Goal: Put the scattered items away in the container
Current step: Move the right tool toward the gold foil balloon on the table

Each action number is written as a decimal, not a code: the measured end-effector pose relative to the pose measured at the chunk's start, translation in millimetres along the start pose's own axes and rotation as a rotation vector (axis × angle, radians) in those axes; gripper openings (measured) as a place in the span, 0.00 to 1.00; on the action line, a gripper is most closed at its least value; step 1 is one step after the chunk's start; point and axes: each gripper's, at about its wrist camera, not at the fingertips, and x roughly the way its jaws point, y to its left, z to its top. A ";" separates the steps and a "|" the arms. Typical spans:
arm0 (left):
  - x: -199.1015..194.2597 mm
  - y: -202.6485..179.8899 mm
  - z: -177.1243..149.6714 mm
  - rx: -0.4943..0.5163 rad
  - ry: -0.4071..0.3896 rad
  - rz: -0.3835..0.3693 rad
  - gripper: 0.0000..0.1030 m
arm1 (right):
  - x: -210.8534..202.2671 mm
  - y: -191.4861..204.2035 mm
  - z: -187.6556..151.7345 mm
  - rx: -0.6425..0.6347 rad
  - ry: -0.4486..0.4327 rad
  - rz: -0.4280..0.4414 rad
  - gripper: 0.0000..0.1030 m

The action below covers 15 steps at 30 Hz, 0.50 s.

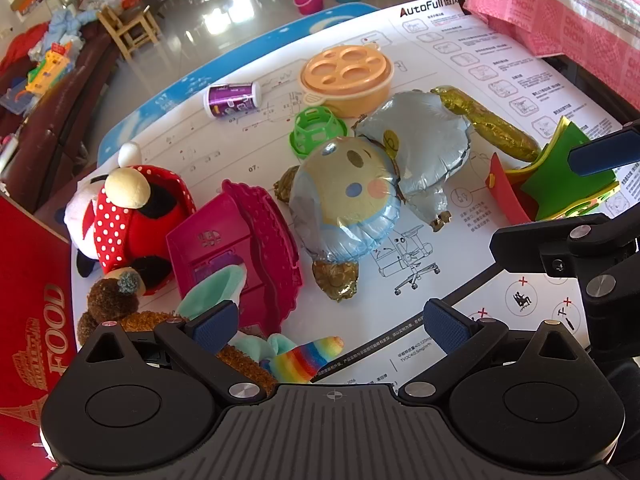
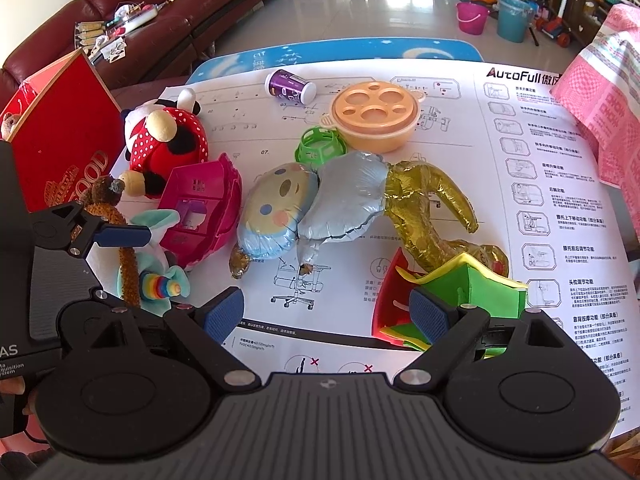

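Scattered toys lie on a printed paper sheet (image 1: 460, 60). In the middle is a foil balloon doll (image 1: 360, 200) (image 2: 300, 204), with a magenta toy house (image 1: 240, 248) (image 2: 200, 204) and a red polka-dot plush (image 1: 132, 216) (image 2: 164, 140) to its left. An orange lidded pot (image 2: 376, 116), a green ring (image 2: 318, 146) and a purple cup (image 2: 290, 86) sit farther back. The red FOOD box (image 1: 36, 320) (image 2: 60, 140) stands at the left edge. My left gripper (image 1: 332, 330) is open above a rainbow plush (image 1: 296, 360). My right gripper (image 2: 327, 316) is open, its right pad (image 2: 430, 316) at a stack of foam sheets (image 2: 468, 288).
A pink patterned cloth (image 2: 600, 100) hangs over the table's right side. The blue table edge (image 2: 360, 50) borders the paper at the back. Beyond it are a dark red sofa (image 2: 160, 20) with clutter, a wooden chair and plastic buckets (image 2: 472, 18) on the tiled floor.
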 end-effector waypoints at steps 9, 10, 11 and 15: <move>-0.6 -0.5 -0.5 -0.004 -0.001 -0.002 1.00 | -0.2 0.3 0.0 -0.001 0.000 -0.001 0.89; -0.7 -0.3 -0.4 -0.004 0.000 -0.002 1.00 | 0.1 0.4 0.0 -0.001 0.000 -0.001 0.89; -0.7 -0.2 -0.5 -0.004 0.000 -0.002 1.00 | -0.2 0.3 0.0 -0.001 0.001 -0.001 0.89; -1.1 0.1 -0.3 -0.005 0.000 -0.004 1.00 | -0.5 0.3 0.2 -0.001 0.001 -0.002 0.89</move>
